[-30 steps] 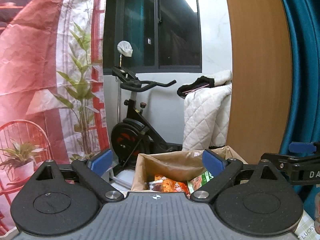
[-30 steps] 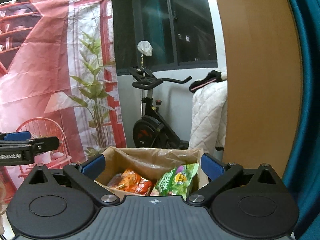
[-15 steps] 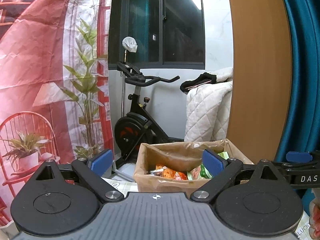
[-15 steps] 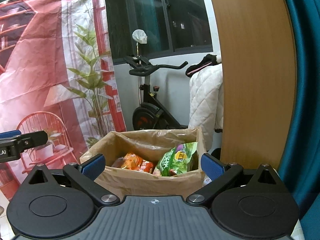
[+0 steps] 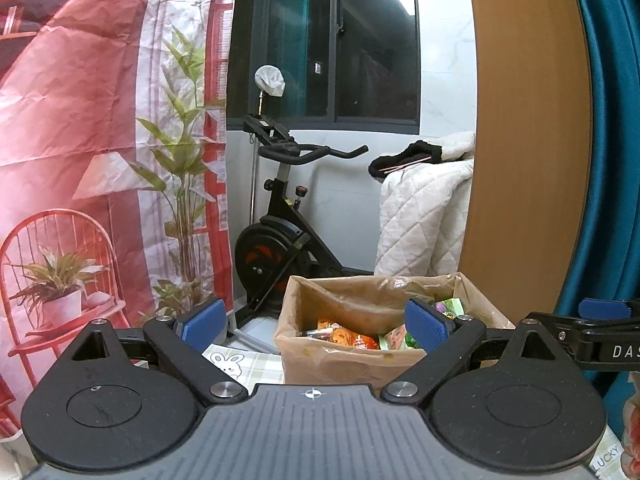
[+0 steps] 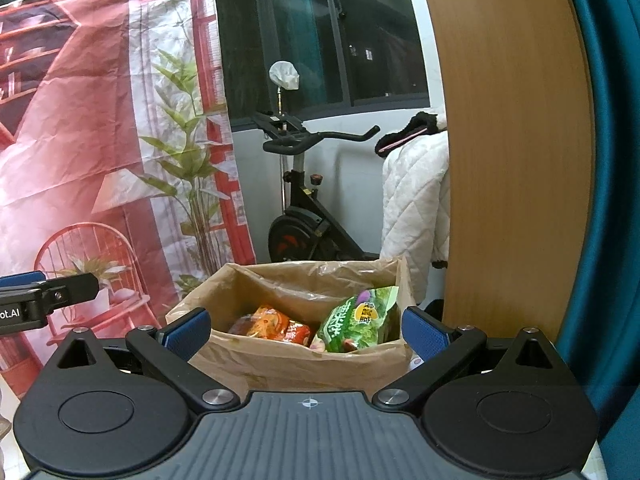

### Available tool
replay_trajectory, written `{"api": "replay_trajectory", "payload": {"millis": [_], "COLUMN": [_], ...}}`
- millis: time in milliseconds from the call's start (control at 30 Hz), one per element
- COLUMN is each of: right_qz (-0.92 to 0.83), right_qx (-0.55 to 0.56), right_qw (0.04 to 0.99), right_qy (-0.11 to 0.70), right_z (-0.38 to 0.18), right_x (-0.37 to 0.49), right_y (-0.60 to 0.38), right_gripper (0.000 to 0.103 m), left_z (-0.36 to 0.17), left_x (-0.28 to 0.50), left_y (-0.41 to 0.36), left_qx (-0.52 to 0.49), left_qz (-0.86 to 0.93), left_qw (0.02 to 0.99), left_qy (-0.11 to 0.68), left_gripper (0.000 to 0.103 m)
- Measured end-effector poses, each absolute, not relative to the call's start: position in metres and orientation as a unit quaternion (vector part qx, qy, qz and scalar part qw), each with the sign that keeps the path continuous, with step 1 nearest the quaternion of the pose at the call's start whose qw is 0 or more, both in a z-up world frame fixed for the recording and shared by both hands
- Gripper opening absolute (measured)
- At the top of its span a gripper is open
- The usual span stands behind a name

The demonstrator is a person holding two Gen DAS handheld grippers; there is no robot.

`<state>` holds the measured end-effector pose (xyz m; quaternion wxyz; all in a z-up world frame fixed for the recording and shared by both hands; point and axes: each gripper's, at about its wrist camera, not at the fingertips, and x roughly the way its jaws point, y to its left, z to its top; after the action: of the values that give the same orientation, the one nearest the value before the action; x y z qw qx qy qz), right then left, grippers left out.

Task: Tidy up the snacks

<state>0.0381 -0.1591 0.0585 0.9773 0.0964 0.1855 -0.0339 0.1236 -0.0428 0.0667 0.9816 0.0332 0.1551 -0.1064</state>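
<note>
A brown paper bag (image 5: pixel 320 356) (image 6: pixel 280 360) stands open on a table with a checked cloth (image 5: pixel 240 364). Inside lie an orange snack packet (image 6: pixel 276 324) (image 5: pixel 344 334) and a green snack packet (image 6: pixel 356 318) (image 5: pixel 448 306). My left gripper (image 5: pixel 312 322) is open in front of the bag, nothing between its blue pads. My right gripper (image 6: pixel 306 330) is open too, held just before the bag's near wall and empty. Each gripper shows at the edge of the other's view.
Behind the bag stand an exercise bike (image 5: pixel 280 240), a white quilted blanket (image 5: pixel 420 216), a wooden panel (image 5: pixel 528 160) and a teal curtain (image 5: pixel 612 140). A red printed backdrop (image 5: pixel 80 140) hangs on the left. A packet marked LUCKY (image 5: pixel 606 458) lies at the lower right.
Both views have tilted downward and drawn back a little: the bag shows more fully, its front wall and the checked cloth have come into view. Both grippers stay open and empty.
</note>
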Motion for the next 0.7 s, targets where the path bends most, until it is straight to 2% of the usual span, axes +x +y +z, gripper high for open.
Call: {"api": "replay_trajectory", "payload": {"millis": [700], "right_qz": [-0.032], "right_qx": [0.091], "right_qw": [0.978], "right_qy": [0.185], "right_z": [0.0596], "right_x": [0.0361], "right_y": [-0.1606], "right_gripper": [0.101], "left_z": [0.0657], "left_x": [0.1226], "left_y": [-0.0443], "left_qx": [0.025], "left_qz": [-0.105], "left_qw": [0.981], "left_qy": [0.163], "left_gripper": [0.097]}}
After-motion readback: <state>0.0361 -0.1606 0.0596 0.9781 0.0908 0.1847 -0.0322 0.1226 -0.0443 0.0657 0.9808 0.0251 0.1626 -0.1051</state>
